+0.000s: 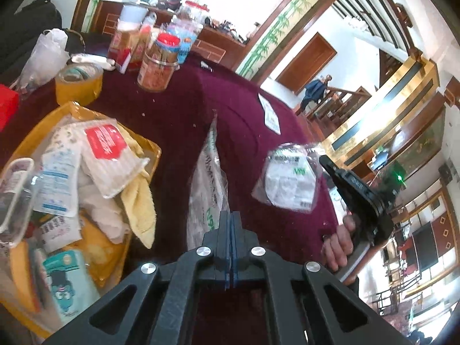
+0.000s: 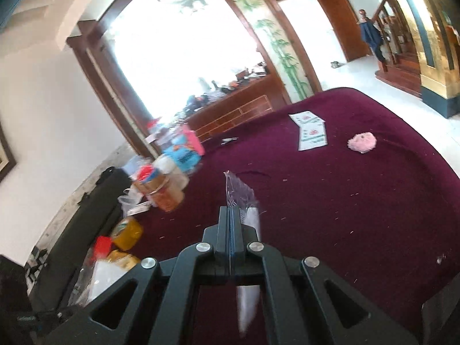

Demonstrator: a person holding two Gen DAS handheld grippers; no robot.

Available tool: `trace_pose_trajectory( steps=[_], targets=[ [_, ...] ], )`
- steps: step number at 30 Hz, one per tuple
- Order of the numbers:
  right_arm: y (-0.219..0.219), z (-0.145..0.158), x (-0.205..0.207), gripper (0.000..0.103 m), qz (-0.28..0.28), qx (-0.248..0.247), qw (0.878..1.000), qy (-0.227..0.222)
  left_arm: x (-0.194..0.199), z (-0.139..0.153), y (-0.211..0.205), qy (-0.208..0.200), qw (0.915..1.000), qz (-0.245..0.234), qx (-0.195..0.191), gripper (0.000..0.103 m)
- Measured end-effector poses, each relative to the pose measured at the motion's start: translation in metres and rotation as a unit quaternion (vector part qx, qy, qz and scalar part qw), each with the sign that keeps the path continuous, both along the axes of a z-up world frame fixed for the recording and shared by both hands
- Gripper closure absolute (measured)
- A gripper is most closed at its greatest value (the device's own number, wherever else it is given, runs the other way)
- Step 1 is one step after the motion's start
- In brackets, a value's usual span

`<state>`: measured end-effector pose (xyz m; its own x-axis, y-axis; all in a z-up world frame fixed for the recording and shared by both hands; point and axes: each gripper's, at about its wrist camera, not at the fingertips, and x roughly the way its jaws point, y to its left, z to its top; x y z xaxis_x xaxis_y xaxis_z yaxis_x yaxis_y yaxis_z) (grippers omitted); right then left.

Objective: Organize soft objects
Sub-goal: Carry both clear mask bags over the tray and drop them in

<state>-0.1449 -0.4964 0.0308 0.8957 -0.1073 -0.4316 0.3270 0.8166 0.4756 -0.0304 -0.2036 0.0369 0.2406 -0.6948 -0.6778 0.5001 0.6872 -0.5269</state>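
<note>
1. The left gripper (image 1: 230, 215) has its fingers pressed together on the near edge of a long clear plastic packet with green print (image 1: 208, 178). A pinch on the rim is about the only hold a limp, flat bag offers, so the rest of it trails forward over the table.
2. The right gripper (image 2: 230, 212) is likewise clamped, its fingers nipping a crinkly clear plastic sleeve holding something white (image 2: 244, 201). In the left wrist view that packet (image 1: 287, 178) hangs off the cloth, dangling from one edge.
3. The person's hand (image 1: 340, 244) wraps the right tool's handle at the table's near side.
4. Both packets hang above the dark maroon velvet-covered table (image 2: 345, 201).
5. To the left sits a yellow tray (image 1: 143, 143), heaped with a pale yellow towel (image 1: 141, 207), white cloths and wrapped packs. It looks like the collecting spot, so I judge both packets are bound there.
6. A fluffy pink pompom (image 2: 362, 142) lies apart, far across the table, apparently still to be gathered.
7. Jars and a roll of yellow tape (image 1: 79, 82) crowd the far edge, hard goods kept outside the tray.
</note>
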Motion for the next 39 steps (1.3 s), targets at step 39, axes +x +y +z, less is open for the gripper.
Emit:
trace_pose_trajectory(
  steps=[39],
  targets=[
    [0.203, -0.052, 0.160, 0.101, 0.251, 0.093, 0.957, 0.108, 0.027, 0.052, 0.144, -0.094, 0.9917, 0.071, 0.049, 0.103]
  ],
)
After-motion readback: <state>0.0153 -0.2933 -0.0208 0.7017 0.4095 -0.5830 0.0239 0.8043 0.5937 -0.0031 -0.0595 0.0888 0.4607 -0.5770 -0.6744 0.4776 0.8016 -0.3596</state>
